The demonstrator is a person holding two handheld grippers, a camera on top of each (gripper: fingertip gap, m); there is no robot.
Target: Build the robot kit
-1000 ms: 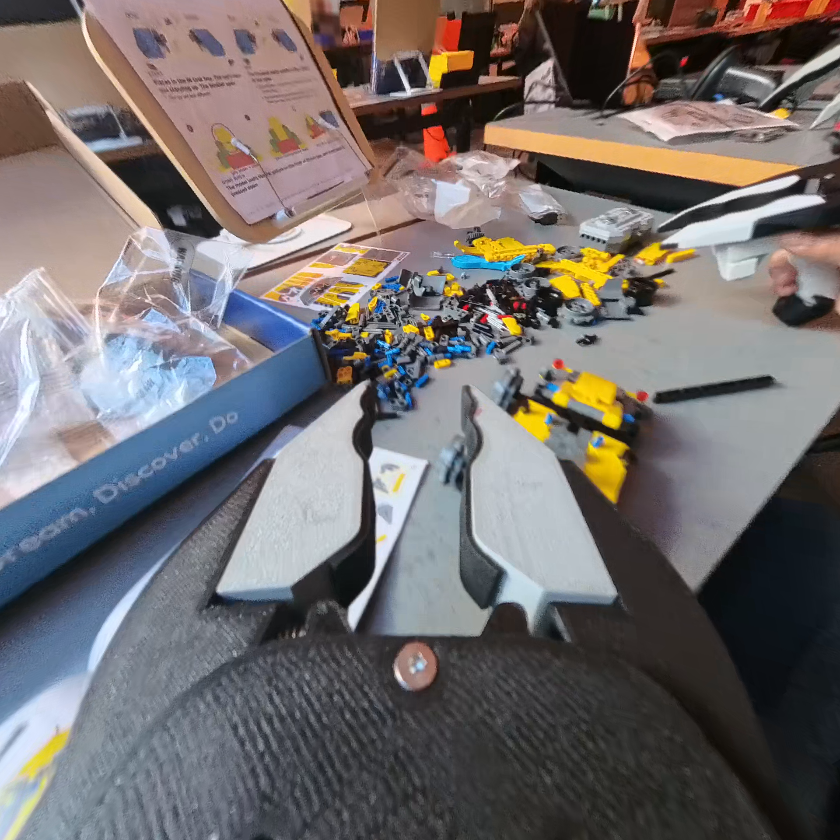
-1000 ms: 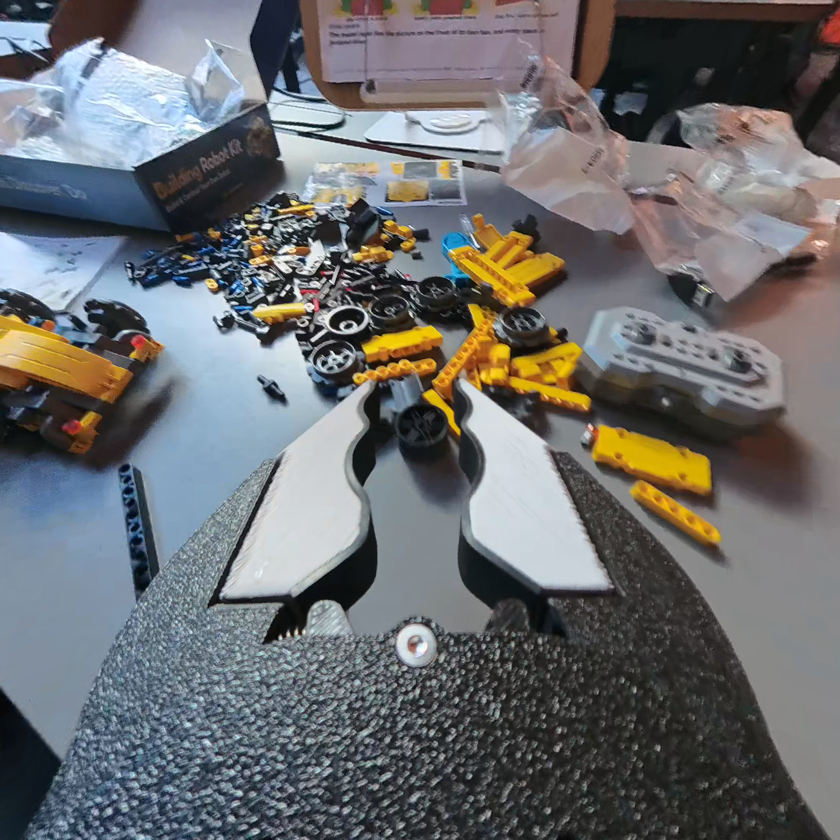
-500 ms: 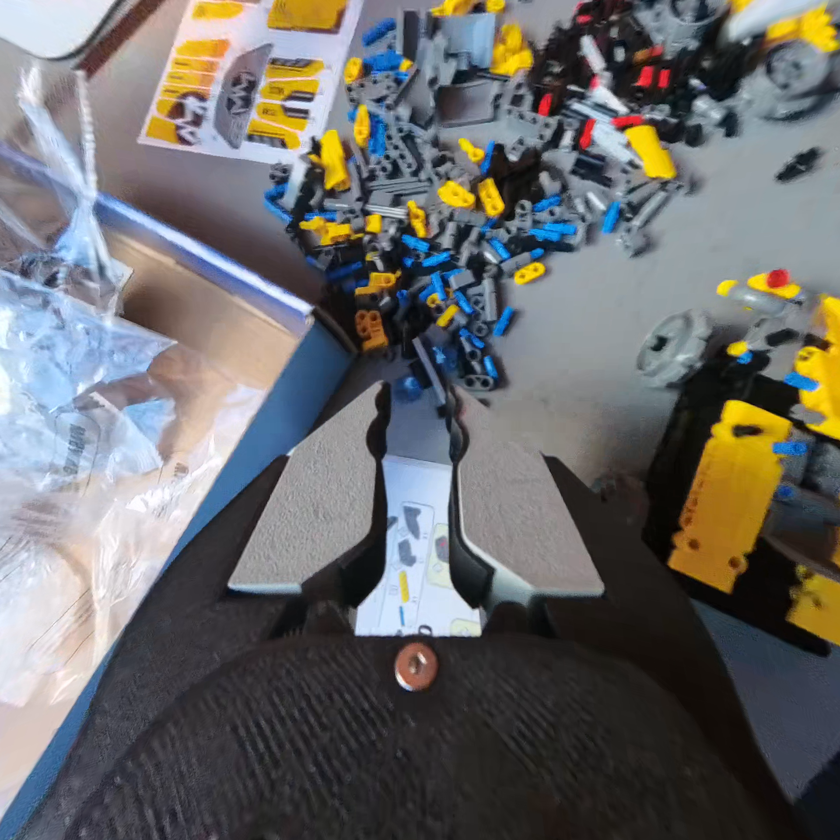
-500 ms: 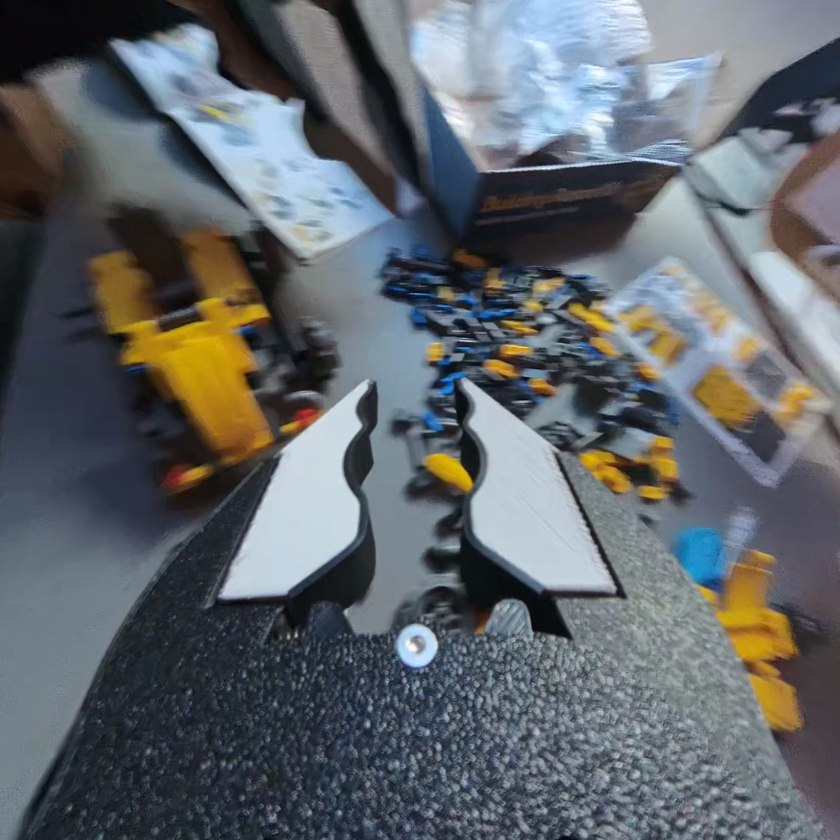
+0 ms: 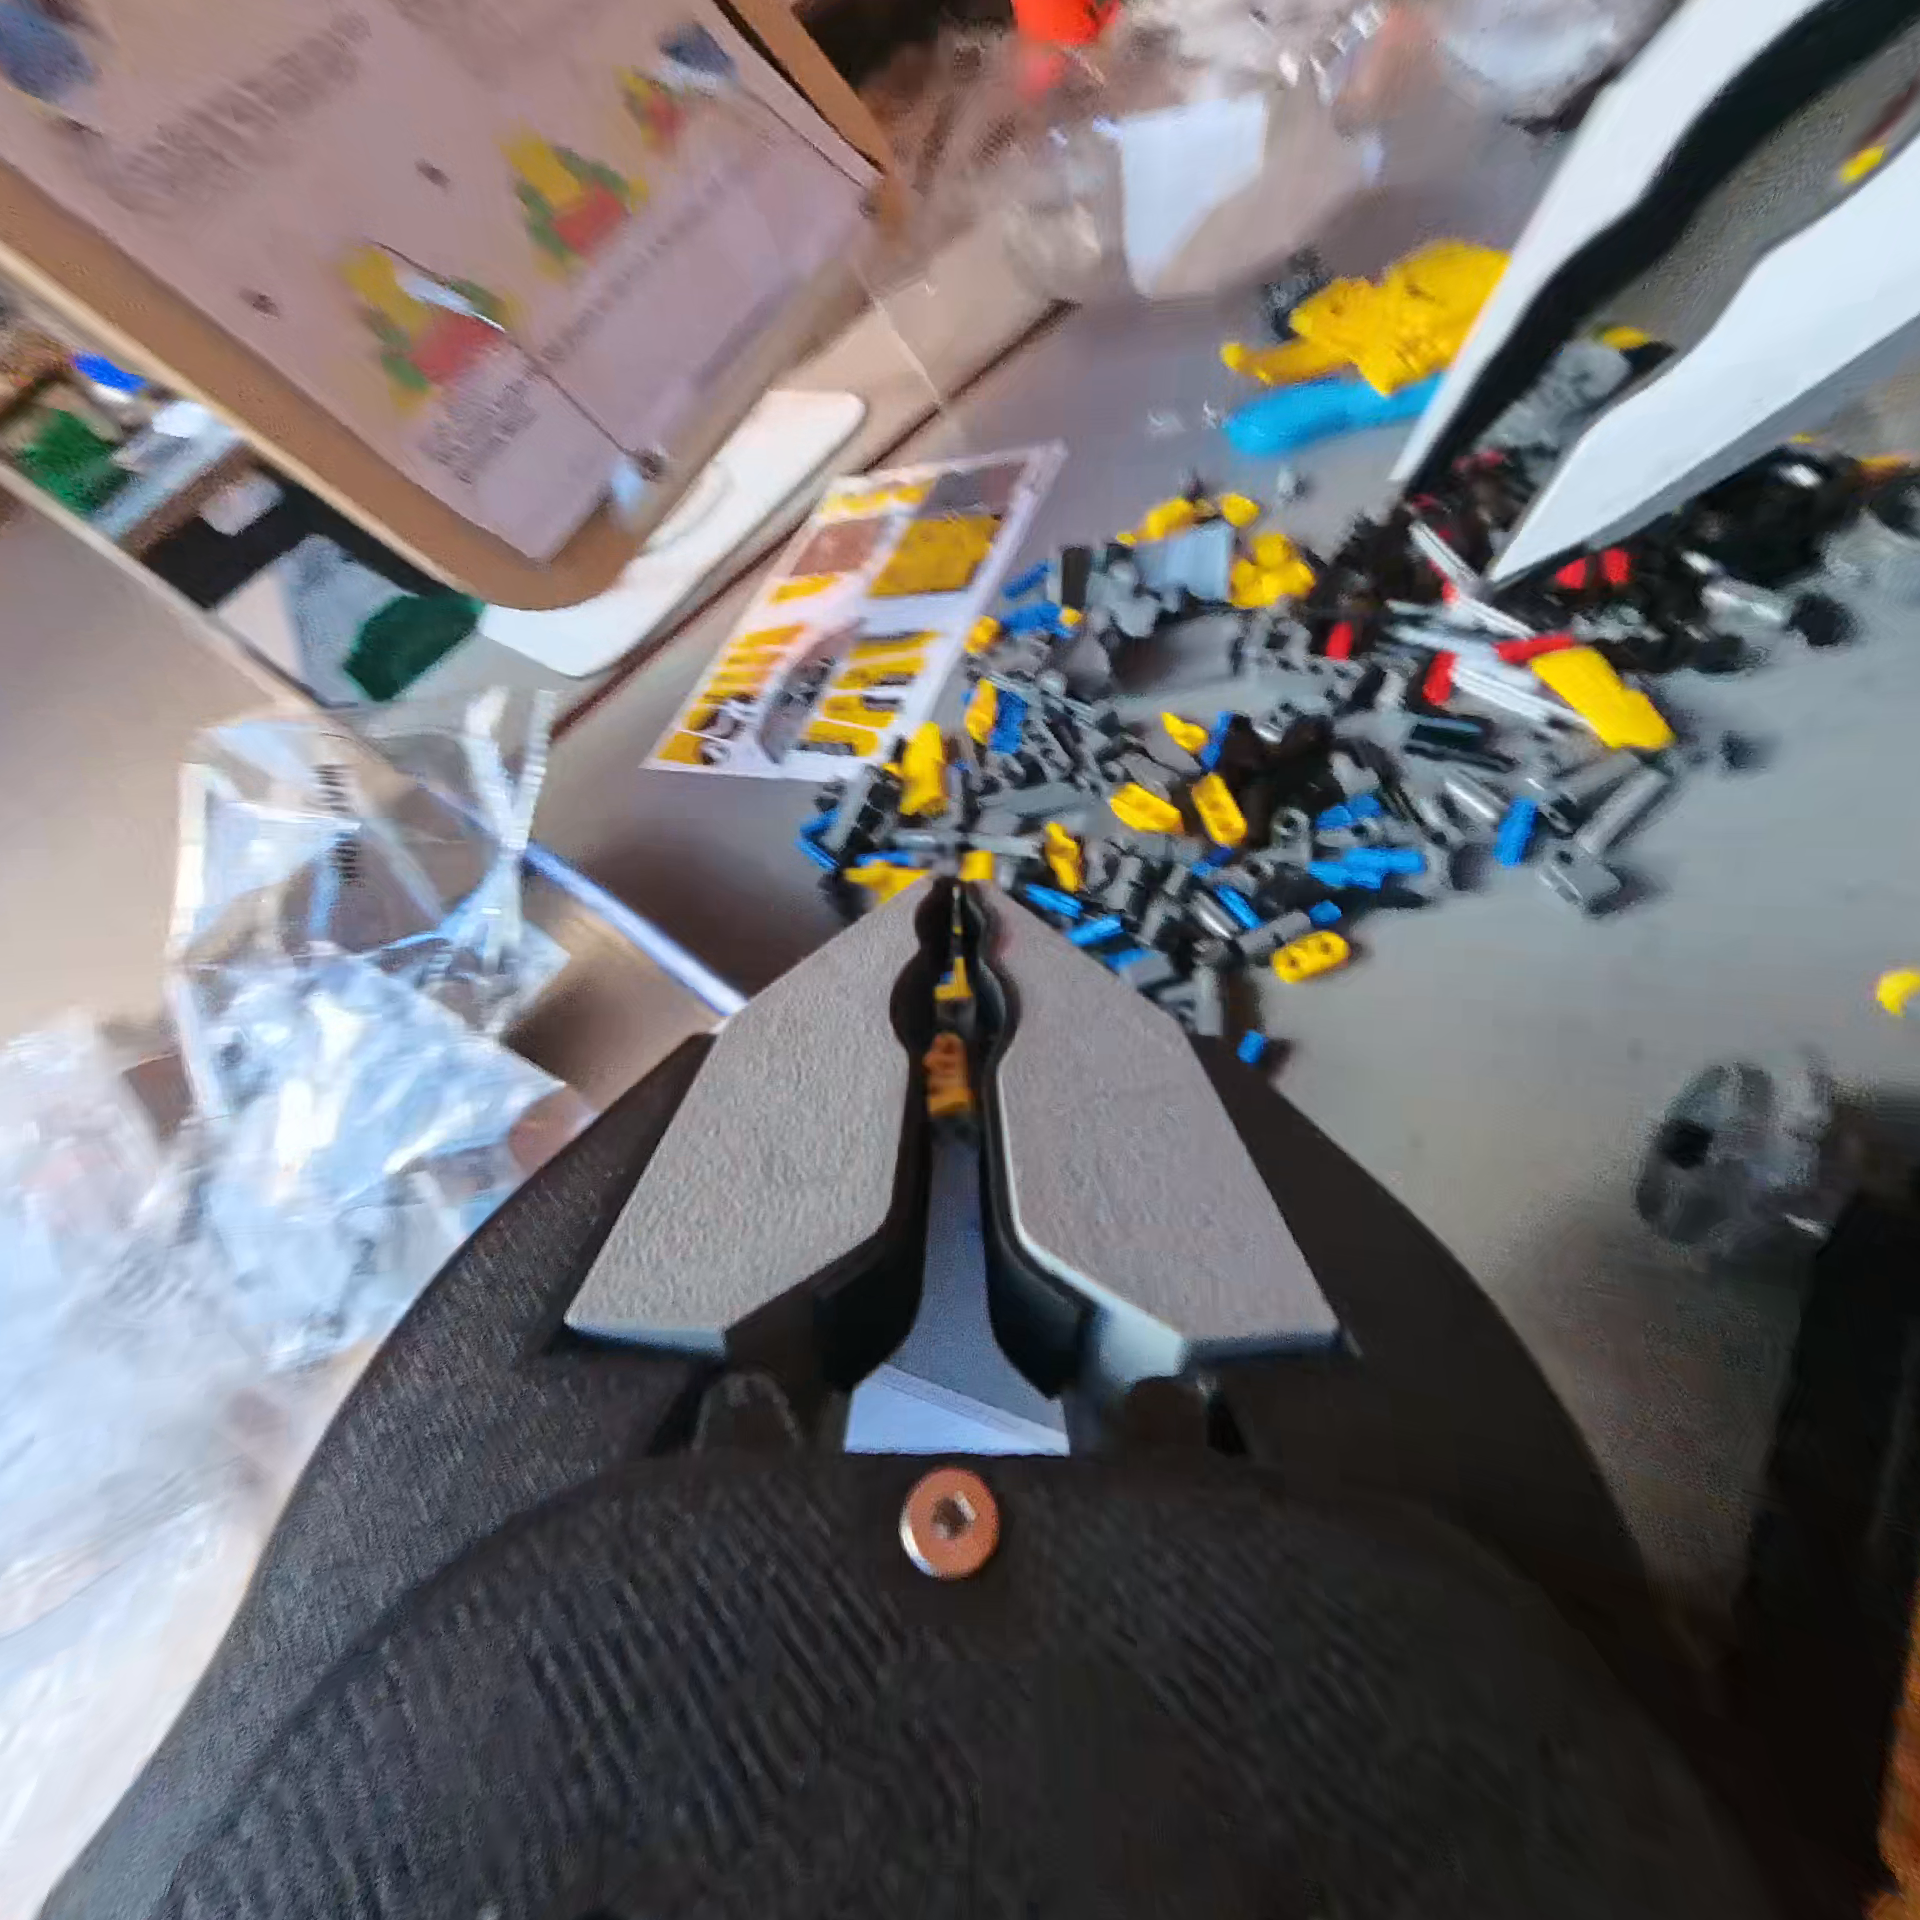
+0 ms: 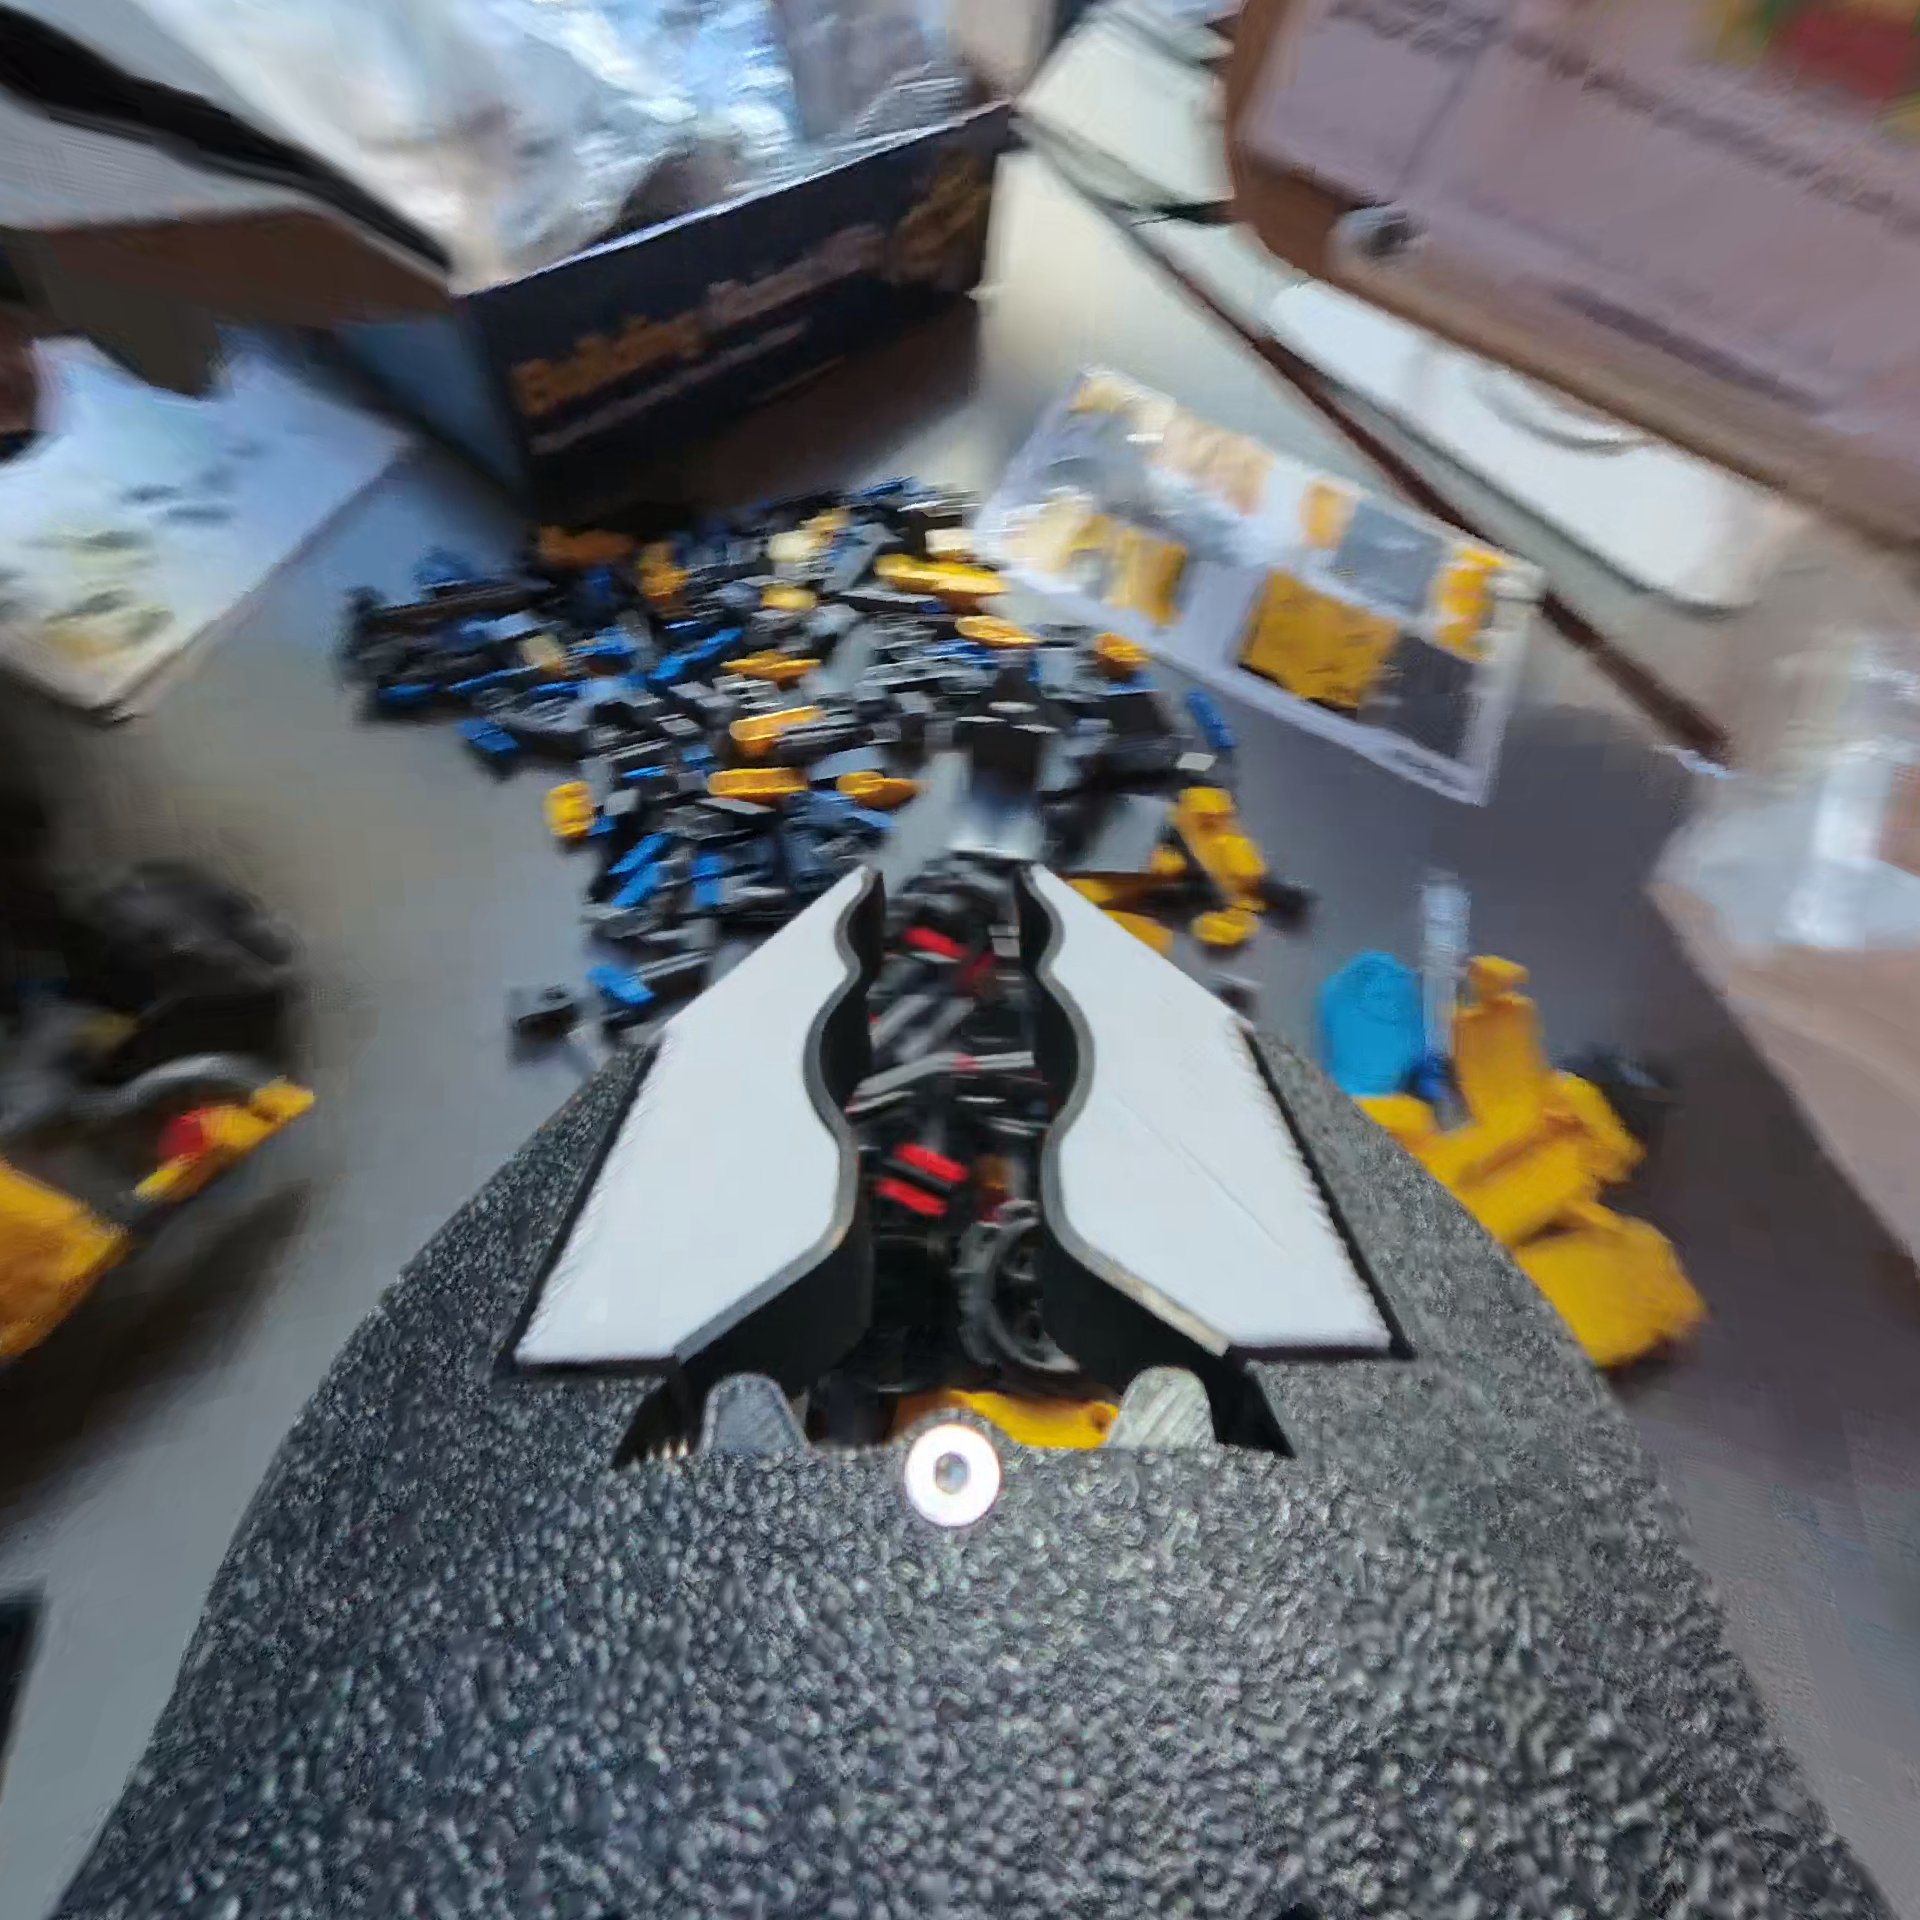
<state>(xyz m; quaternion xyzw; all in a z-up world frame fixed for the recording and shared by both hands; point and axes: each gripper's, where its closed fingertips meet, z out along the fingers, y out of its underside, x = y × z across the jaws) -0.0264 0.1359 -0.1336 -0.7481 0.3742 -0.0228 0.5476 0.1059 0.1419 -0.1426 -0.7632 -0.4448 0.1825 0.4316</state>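
Note:
My left gripper [image 5: 956, 904] is shut, tips together, at the near left edge of a pile of small blue, grey, yellow and black building pieces [image 5: 1247, 790]. A small yellow-orange piece [image 5: 948, 1075] sits pinched in the hollow between its fingers. My right gripper [image 6: 948, 883] is open and empty, low over the black and red pieces [image 6: 935, 1091] of the same pile [image 6: 779, 707]. Its white fingers [image 5: 1714, 395] also show at the upper right of the left wrist view. Both views are blurred.
A blue kit box [image 6: 727, 312] with plastic bags [image 5: 312, 1091] stands left of the pile. A sticker sheet [image 5: 862, 623] lies behind it, under a tilted instruction board [image 5: 416, 260]. A partly built yellow model [image 6: 62, 1247], a grey gear [image 5: 1745, 1164] and yellow beams [image 6: 1538, 1195] lie nearby.
My left gripper has closed at the pile's edge and tilted up, with a small yellow-orange piece between its fingers. My right gripper has swung over the pile's black and red pieces, still open.

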